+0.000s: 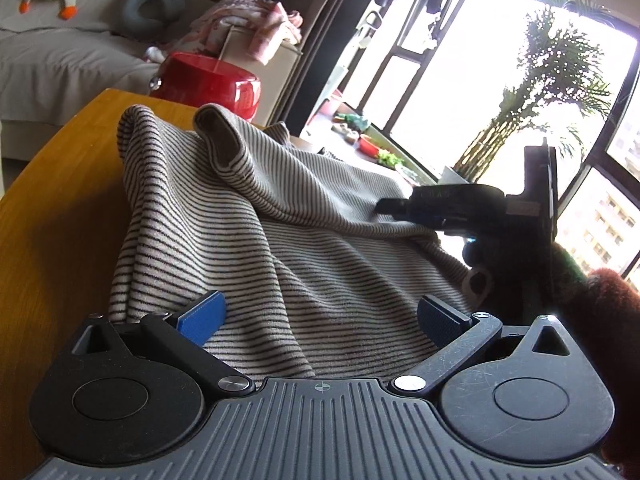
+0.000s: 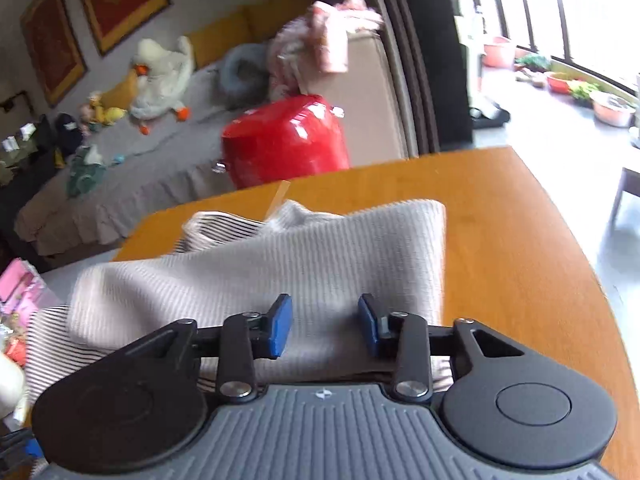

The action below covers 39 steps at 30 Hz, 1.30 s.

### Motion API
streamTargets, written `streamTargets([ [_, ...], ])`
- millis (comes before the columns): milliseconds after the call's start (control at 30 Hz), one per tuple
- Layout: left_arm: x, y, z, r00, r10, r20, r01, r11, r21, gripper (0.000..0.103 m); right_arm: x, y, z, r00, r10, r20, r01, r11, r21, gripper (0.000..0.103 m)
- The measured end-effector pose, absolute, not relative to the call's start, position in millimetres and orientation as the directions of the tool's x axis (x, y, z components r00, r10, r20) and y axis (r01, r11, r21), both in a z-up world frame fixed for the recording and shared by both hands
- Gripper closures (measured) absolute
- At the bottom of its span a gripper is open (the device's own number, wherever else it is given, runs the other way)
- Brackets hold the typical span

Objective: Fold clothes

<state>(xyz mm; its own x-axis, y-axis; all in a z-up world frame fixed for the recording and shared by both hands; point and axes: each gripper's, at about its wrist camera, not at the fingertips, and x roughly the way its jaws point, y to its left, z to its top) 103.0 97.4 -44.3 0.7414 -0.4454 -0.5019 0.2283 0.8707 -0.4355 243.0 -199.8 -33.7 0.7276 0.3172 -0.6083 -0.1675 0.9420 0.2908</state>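
Note:
A beige garment with thin dark stripes (image 1: 280,240) lies rumpled on the wooden table (image 1: 52,216). My left gripper (image 1: 320,320) is open, its blue pads (image 1: 204,318) spread wide just above the near part of the cloth. My right gripper shows in the left wrist view (image 1: 404,210), low over the garment's right edge. In the right wrist view the right gripper (image 2: 325,330) is open over a folded flap of the garment (image 2: 280,264), which lies partly folded on the table (image 2: 500,240).
A red rounded container (image 2: 284,140) stands beyond the table's far edge, with a grey sofa (image 2: 120,168) holding plush toys behind it. A box draped with pink cloth (image 1: 256,28) is nearby. Windows and potted plants (image 1: 552,92) are to the right.

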Motion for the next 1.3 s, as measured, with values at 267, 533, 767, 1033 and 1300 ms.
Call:
streamTargets([
  [267,108,97,-37,0.715,-0.445,-0.539,0.238,0.880,-0.411,0.000,223,-215,-25,0.735,0.302,-0.607,-0.151,0.946,0.287,0.083],
  [533,95,128,1,0.795,-0.321,-0.515,0.183,0.936,-0.301,0.000,107,-148,8,0.519,0.620,-0.588,-0.593,0.757,0.275,0.070],
  [767,77,148,19,0.834,-0.254,-0.489,0.149,0.959,-0.243,0.000,45,-63,-19,0.467,0.576,-0.671,-0.801,0.598,-0.044,0.055],
  [1033,56,157,30,0.869,-0.204,-0.451,0.138,0.975,-0.175,0.000,86,-44,43,0.634,0.570,-0.523,-0.722,0.679,-0.136,0.091],
  [1300,62,152,34,0.882,-0.217,-0.418,0.154,0.971,-0.181,0.000,140,-26,180,0.752,0.603,-0.265,-0.654,0.732,-0.191,0.092],
])
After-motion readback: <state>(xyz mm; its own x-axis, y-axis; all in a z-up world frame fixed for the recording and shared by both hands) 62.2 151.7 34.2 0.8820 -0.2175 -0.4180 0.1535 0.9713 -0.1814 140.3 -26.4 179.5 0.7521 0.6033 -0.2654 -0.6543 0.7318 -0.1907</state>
